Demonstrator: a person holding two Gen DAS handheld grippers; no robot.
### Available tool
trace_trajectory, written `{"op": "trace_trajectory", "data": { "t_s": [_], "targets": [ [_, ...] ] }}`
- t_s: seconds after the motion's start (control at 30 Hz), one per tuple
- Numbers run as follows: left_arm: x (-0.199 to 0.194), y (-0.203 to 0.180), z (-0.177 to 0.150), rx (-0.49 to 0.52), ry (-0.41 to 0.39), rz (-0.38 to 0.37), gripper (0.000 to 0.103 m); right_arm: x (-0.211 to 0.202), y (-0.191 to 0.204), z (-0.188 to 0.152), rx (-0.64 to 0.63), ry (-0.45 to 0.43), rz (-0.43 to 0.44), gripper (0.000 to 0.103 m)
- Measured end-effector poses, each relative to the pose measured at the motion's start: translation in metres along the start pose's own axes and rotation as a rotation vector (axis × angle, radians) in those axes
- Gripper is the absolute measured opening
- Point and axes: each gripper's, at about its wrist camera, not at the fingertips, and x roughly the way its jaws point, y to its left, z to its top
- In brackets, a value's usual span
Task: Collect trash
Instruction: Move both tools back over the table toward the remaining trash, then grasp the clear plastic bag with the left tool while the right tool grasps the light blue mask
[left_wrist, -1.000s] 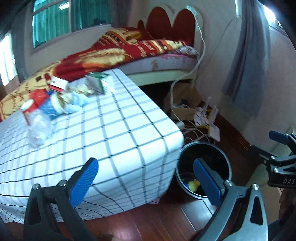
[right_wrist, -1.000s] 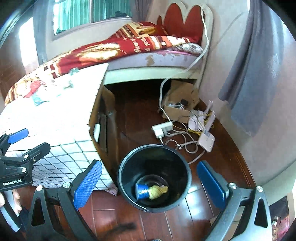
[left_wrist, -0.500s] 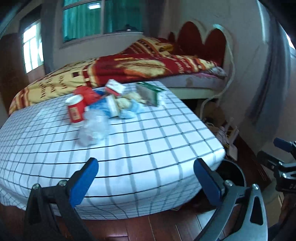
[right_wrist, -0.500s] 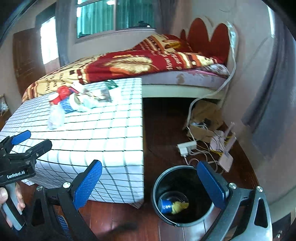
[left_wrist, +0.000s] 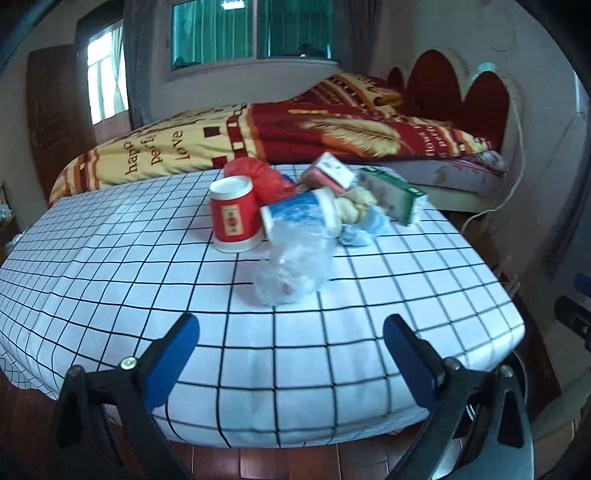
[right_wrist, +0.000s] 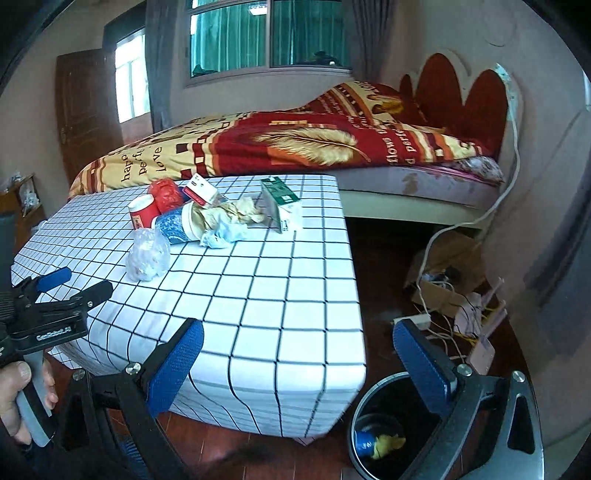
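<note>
A pile of trash lies on the checked tablecloth (left_wrist: 332, 354): a red paper cup (left_wrist: 233, 214), a blue cup on its side (left_wrist: 299, 214), a crumpled clear plastic bag (left_wrist: 295, 266), a green carton (left_wrist: 393, 194), a red-and-white box (left_wrist: 330, 173) and crumpled paper (left_wrist: 356, 208). My left gripper (left_wrist: 291, 354) is open and empty, short of the bag. My right gripper (right_wrist: 299, 365) is open and empty, beside the table corner above the black bin (right_wrist: 373, 428). The pile also shows in the right wrist view, with the bag (right_wrist: 147, 254) and carton (right_wrist: 282, 203).
The bin holds a blue cup and yellow paper (right_wrist: 376, 441). A bed (right_wrist: 295, 147) stands behind the table. Cables, a power strip (right_wrist: 413, 319) and a cardboard box (right_wrist: 447, 273) lie on the wooden floor at the right. The left gripper shows at the left of the right wrist view (right_wrist: 48, 295).
Both grippers have swung left and up from the bin toward the table. The trash pile has come to the centre of the left wrist view. Both stay open.
</note>
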Motion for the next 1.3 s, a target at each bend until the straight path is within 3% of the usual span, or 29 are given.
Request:
{"op": "trace_trajectory", "data": {
  "t_s": [0.5, 0.63, 0.8, 1.07, 1.2, 1.3],
  "targets": [
    [0.06, 0.014, 0.012, -0.032, 0.052, -0.002, 0.089, 0.083, 0.034, 0.035, -0.052, 0.036, 0.087, 0.101],
    [0.08, 0.016, 0.014, -0.043, 0.085, -0.023, 0.082, 0.117, 0.046, 0.045, -0.073, 0.063, 0.116, 0.093],
    [0.096, 0.017, 0.015, -0.052, 0.103, -0.043, 0.075, 0.163, 0.061, 0.059, -0.097, 0.099, 0.139, 0.091],
    [0.11, 0.018, 0.026, -0.053, 0.124, -0.084, 0.05, 0.217, 0.081, 0.085, -0.14, 0.149, 0.191, 0.082],
    [0.11, 0.017, 0.029, -0.042, 0.121, -0.1, 0.046, 0.227, 0.086, 0.087, -0.154, 0.18, 0.227, 0.065],
    [0.109, 0.017, 0.028, -0.028, 0.118, -0.1, 0.044, 0.224, 0.086, 0.082, -0.145, 0.19, 0.267, 0.046]
  ]
}}
